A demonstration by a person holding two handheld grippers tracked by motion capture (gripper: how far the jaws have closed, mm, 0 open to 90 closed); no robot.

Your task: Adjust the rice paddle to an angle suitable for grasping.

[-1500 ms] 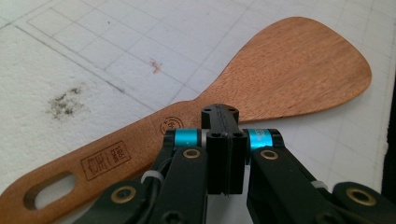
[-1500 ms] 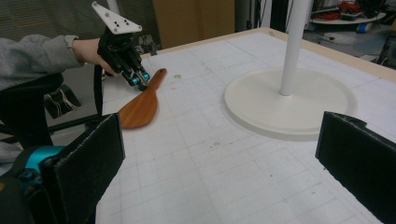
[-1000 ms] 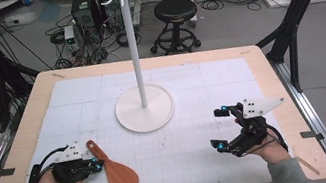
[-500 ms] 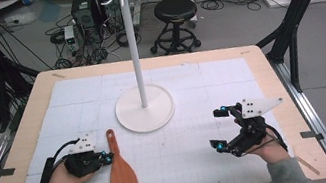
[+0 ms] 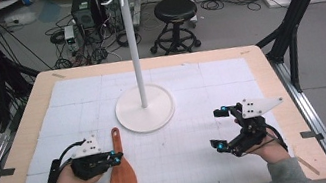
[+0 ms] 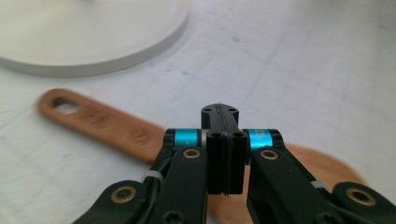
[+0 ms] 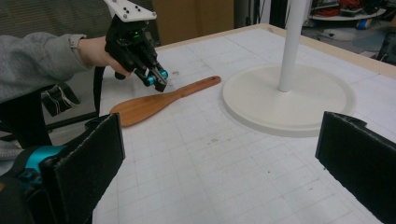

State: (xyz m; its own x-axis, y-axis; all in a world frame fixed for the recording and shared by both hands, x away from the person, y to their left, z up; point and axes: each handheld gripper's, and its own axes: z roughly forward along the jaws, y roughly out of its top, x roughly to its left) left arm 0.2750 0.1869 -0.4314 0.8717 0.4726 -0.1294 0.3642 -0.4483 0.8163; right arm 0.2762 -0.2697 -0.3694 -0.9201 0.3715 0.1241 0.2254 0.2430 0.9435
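A wooden spatula (image 5: pixel 121 172) lies flat on the white mat, with its handle pointing away toward the stand. My left gripper (image 5: pixel 114 157) is shut with nothing between its jaws, and its tip hovers just over the spatula's neck from the left. In the left gripper view the closed jaws (image 6: pixel 219 111) sit above the spatula (image 6: pixel 100 122), whose handle has a hole at its end. The right gripper view shows the spatula (image 7: pixel 154 102) under the left gripper (image 7: pixel 158 80). My right gripper (image 5: pixel 217 128) rests at the right of the mat, open and empty, with its jaws (image 7: pixel 219 177) wide apart.
A white stand with a round base (image 5: pixel 129 115) and a tall pole (image 5: pixel 134 51), topped by hooks, stands mid-table. Its base (image 6: pixel 84 37) lies just beyond the spatula's handle. The base (image 7: pixel 289 100) is ahead of the right gripper. Wooden table edges frame the mat.
My left gripper has moved right and forward to the spatula. The spatula's handle has swung from pointing far-left to pointing straight away. The right gripper has stayed still.
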